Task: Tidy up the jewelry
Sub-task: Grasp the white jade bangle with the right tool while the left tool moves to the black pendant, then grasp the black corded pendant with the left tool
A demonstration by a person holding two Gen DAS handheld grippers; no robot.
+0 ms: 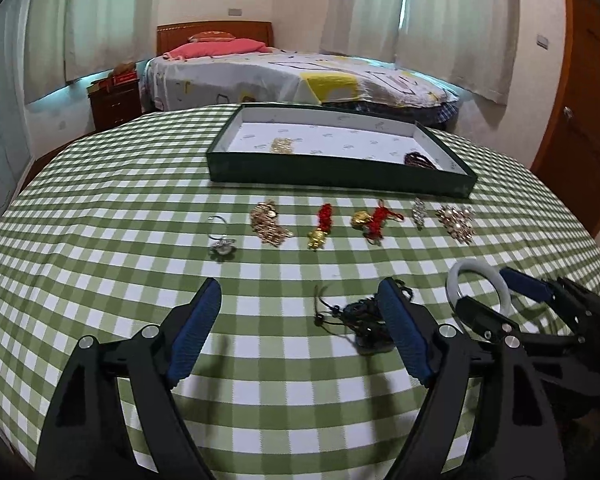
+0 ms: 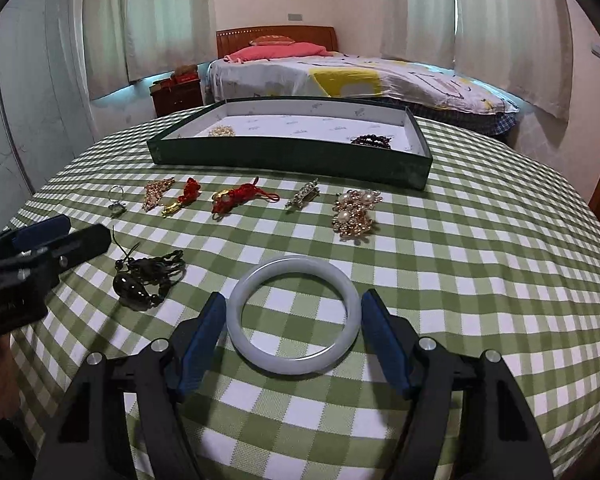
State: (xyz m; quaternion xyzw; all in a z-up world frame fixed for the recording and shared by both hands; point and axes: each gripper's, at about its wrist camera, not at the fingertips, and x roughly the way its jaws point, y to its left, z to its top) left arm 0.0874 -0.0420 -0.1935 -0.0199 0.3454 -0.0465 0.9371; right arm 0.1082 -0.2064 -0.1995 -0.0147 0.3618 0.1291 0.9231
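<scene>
The right claw (image 2: 294,320) is standing wide around the pale white jade bangle (image 2: 293,316) lying flat on the green-checked cloth surface (image 2: 460,280); its blue pads (image 2: 202,340) are just beside the ring, and whether they touch it cannot be told. The left claw (image 1: 300,328) is gaping wide and empty, its right finger just in front of the black beaded cord ornament (image 1: 360,318). Farther off, a row of gold, red and pearl trinkets is lying before the dark green tray (image 1: 340,172), which is holding a gold piece and a dark beaded bracelet.
</scene>
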